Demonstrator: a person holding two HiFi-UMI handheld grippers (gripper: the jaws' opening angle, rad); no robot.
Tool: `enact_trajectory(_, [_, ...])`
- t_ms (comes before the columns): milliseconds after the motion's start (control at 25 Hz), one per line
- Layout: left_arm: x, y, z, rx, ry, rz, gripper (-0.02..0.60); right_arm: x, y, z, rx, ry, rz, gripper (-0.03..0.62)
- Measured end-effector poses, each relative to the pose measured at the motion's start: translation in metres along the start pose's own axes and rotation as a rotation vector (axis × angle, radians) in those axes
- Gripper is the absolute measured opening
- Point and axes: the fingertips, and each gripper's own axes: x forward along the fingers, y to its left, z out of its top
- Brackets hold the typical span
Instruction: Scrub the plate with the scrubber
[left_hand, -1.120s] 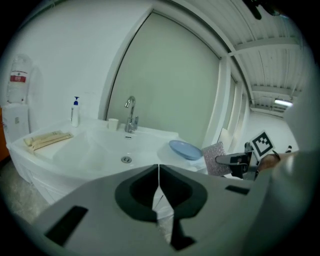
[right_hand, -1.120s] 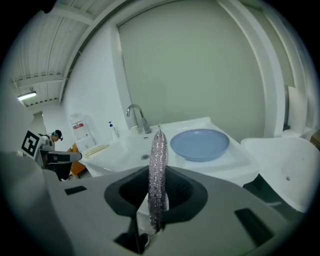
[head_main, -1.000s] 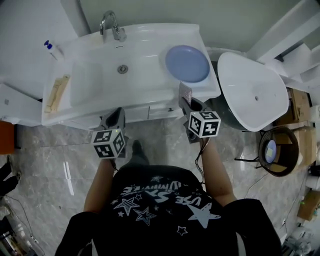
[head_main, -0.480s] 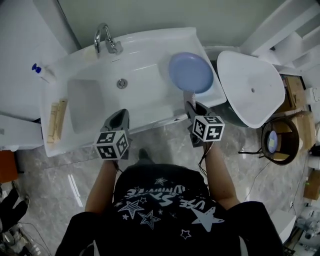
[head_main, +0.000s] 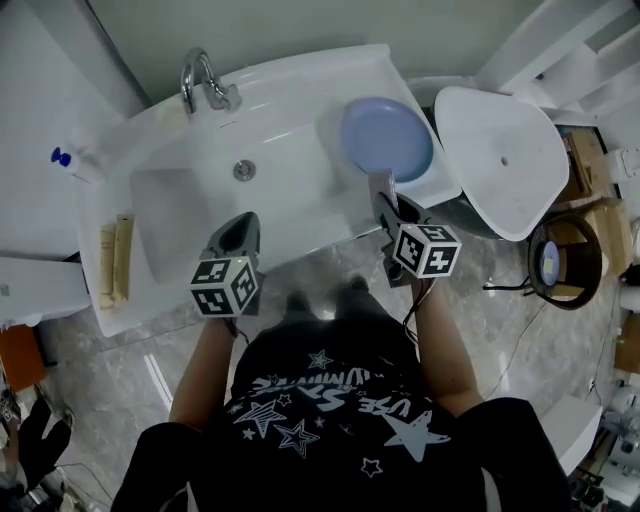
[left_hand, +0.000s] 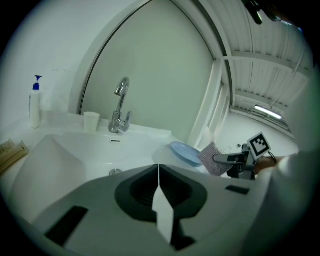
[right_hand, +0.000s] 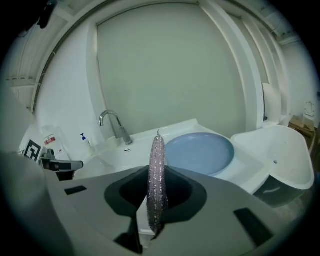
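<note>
While right tongs (head_main: 387, 206) clamp scrubber (right_hand: 157, 175), shirt lettering (head_main: 330, 394) unreadable.

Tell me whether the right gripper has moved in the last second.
Yes: the right gripper, shut on the scrubber, has edged forward past the sink rim, toward the blue plate.

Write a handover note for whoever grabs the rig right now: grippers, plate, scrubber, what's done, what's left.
Left gripper: shut, empty, hovering at the front edge of the sink.
Right gripper: shut on the scrubber, held on edge near the plate's front rim; no contact visible.
Plate: blue, lying flat on the sink counter, right of the basin.
Done: scrubber in grip, lined up with the plate.
Left: press the scrubber onto the plate and scrub; the left gripper could probably steady the plate.
</note>
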Motion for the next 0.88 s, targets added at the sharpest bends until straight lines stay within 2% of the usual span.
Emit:
enact_trajectory(200, [-0.001, 0.001, 0.003, -0.009, -0.003, 0.019, 0.018, 0.013, 0.01, 0.022, -0.013, -0.037, 0.05, 0.081])
enact_trajectory(480, [0.003, 0.007, 0.011, -0.032, -0.017, 0.091, 0.018, 0.043, 0.013, 0.049, -0.059, -0.054, 0.134, 0.08])
enact_trajectory(880, [0.075, -0.034, 0.044, -0.02, -0.002, 0.071, 0.018, 0.067, -0.054, 0.106, -0.046, -0.093, 0.161, 0.08])
